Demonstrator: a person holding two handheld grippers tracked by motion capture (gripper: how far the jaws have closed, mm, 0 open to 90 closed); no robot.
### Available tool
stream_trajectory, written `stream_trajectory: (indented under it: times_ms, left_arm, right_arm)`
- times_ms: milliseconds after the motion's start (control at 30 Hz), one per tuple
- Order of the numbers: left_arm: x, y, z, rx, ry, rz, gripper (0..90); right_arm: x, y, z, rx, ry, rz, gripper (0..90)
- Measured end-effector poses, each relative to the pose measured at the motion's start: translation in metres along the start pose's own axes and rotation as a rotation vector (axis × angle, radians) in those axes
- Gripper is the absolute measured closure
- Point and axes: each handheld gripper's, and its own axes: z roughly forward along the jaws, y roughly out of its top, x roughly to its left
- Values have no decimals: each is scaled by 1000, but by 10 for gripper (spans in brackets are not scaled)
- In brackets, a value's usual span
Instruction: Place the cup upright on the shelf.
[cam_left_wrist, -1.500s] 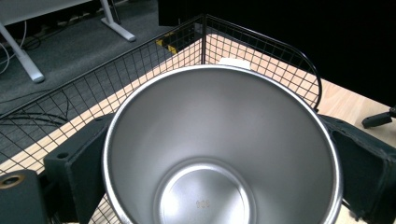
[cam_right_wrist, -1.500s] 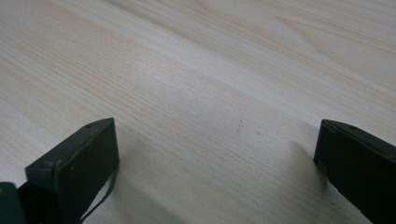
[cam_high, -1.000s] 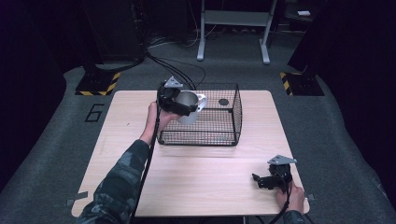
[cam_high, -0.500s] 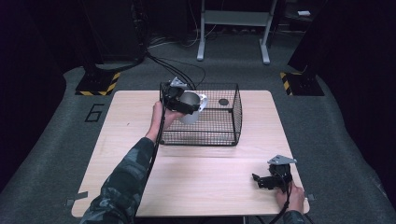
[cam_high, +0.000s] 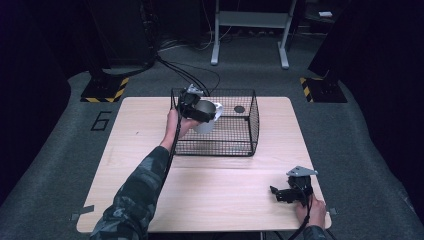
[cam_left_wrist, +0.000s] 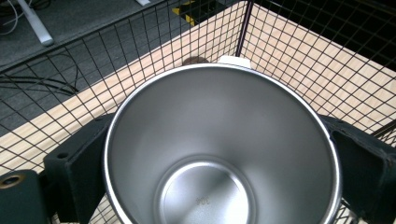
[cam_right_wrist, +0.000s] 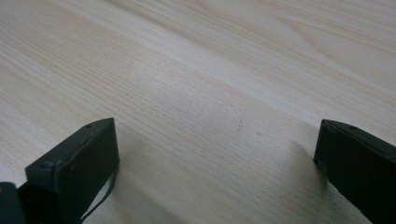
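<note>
Left claw (cam_high: 200, 109) pinches a steel cup (cam_left_wrist: 219, 149) over the wire basket's (cam_high: 240, 145) left rim; tilting risks snagging the mesh. Right claw (cam_high: 287, 194) rests spread on the near-right desk (cam_high: 225, 200).

A large dark "6" (cam_high: 102, 120) is showing on the grey floor (cam_high: 60, 150) left of the surface; a tiny stamp inside the steel cup (cam_left_wrist: 204, 201) is staying unreadable.

Wire basket (cam_high: 235, 145) at desk (cam_high: 125, 165) centre-rear; cup (cam_high: 206, 116) in left claw (cam_high: 200, 111) over basket's left part; right claw (cam_high: 281, 194) lower right on desk.
</note>
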Motion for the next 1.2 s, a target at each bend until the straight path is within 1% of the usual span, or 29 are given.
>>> stream_trajectory:
  times_ms: [133, 400, 467, 567, 600, 700, 767, 867, 967, 1133, 1167, 1200]
  left_arm:
    - [0, -1, 7, 19, 2, 5, 62]
    - [2, -3, 17, 43, -3, -1, 62]
    - [4, -4, 21, 57, -5, 2, 62]
    - [4, -4, 24, 65, -4, 6, 62]
    - [4, -5, 25, 62, -2, 2, 62]
    - [6, -6, 30, 81, -3, 4, 62]
    - [6, -7, 32, 83, 2, 1, 62]
    - [7, -7, 35, 87, -1, -1, 62]
    - [7, -8, 39, 87, 3, -14, 62]
    - [7, -9, 43, 106, -1, -3, 62]
    - [8, -9, 44, 113, 0, 5, 62]
    - [8, -9, 45, 113, -1, 2, 62]
  right_arm:
    - [0, 0, 0, 0, 0, 0, 0]
    - [0, 0, 0, 0, 0, 1, 0]
    - [0, 0, 0, 0, 1, 1, 0]
    - [0, 0, 0, 0, 0, -1, 0]
    - [0, 0, 0, 0, 0, 1, 0]
    - [0, 0, 0, 0, 1, 1, 0]
    - [0, 0, 0, 0, 0, 0, 0]
    - [0, 0, 0, -1, 2, 7, 0]
    - [0, 0, 0, -1, 2, 7, 0]
    - [0, 0, 0, -1, 2, 7, 0]
    - [0, 0, 0, -1, 1, 6, 0]
    - [0, 0, 0, -1, 2, 7, 0]
